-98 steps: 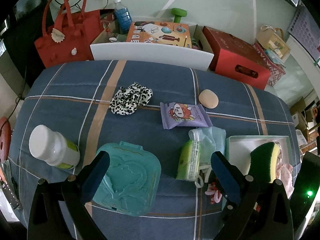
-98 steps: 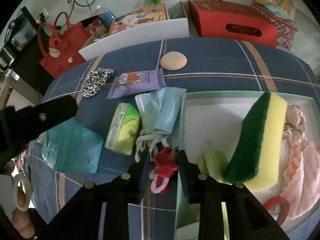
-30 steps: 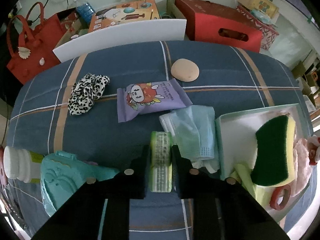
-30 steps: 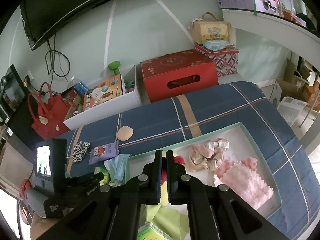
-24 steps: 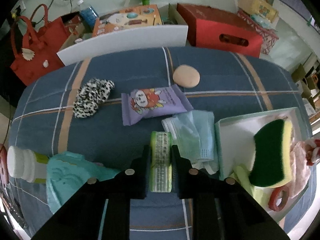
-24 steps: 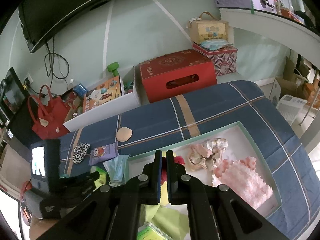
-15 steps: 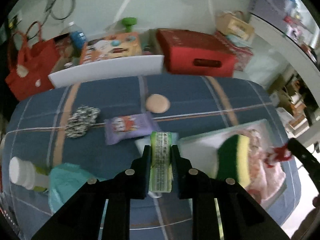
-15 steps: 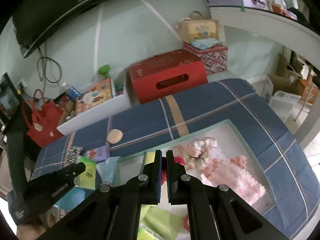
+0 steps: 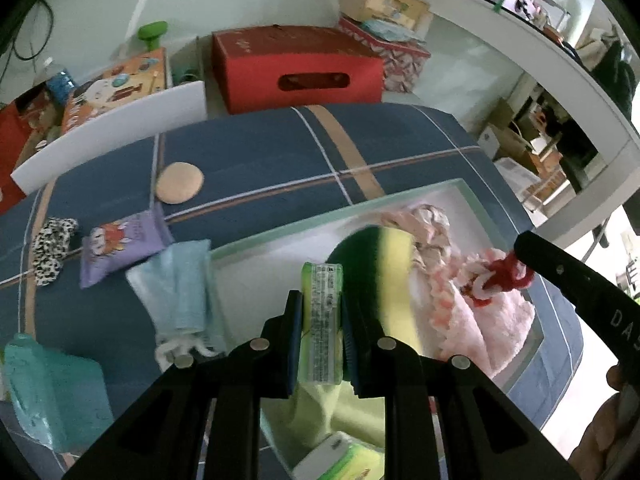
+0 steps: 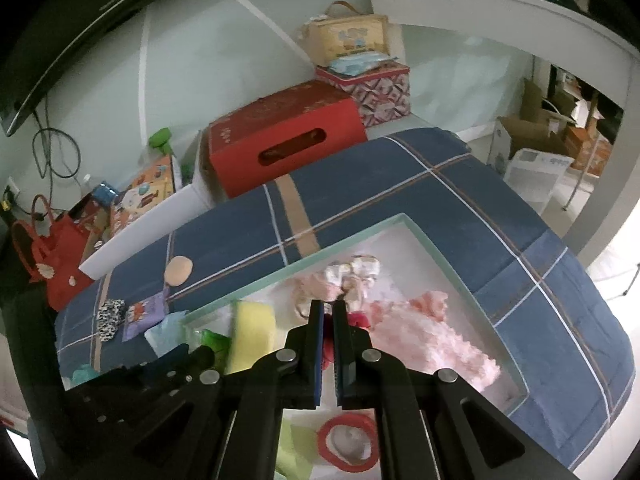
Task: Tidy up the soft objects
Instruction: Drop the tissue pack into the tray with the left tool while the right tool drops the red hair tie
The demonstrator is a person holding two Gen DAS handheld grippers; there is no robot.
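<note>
My left gripper point(image 9: 320, 312) is shut on a green tissue pack point(image 9: 321, 320) and holds it above the near left part of the white tray point(image 9: 280, 232). My right gripper point(image 10: 328, 320) is shut on a red-and-white scrunchie point(image 9: 500, 280), held above the tray point(image 10: 424, 232). The tray holds a green-and-yellow sponge point(image 9: 384, 272), pink fluffy cloth point(image 10: 424, 340), pale hair ties point(image 10: 352, 272) and a red ring point(image 10: 348, 440). On the blue plaid cloth lie a light-blue face mask point(image 9: 176, 284), a purple snack pack point(image 9: 120, 244), a leopard scrunchie point(image 9: 52, 244) and a beige puff point(image 9: 179, 182).
A teal wipes pack point(image 9: 52, 392) lies at the near left. A white board point(image 9: 112, 132), a red box point(image 9: 296, 68), a toy box point(image 9: 116, 84) and a red bag point(image 10: 52, 256) stand behind the table. A white shelf point(image 9: 520, 48) runs along the right.
My left gripper closed on the tissue pack, lifted it and carried it right, over the tray. My right gripper picked up the red scrunchie and now holds it over the tray's middle.
</note>
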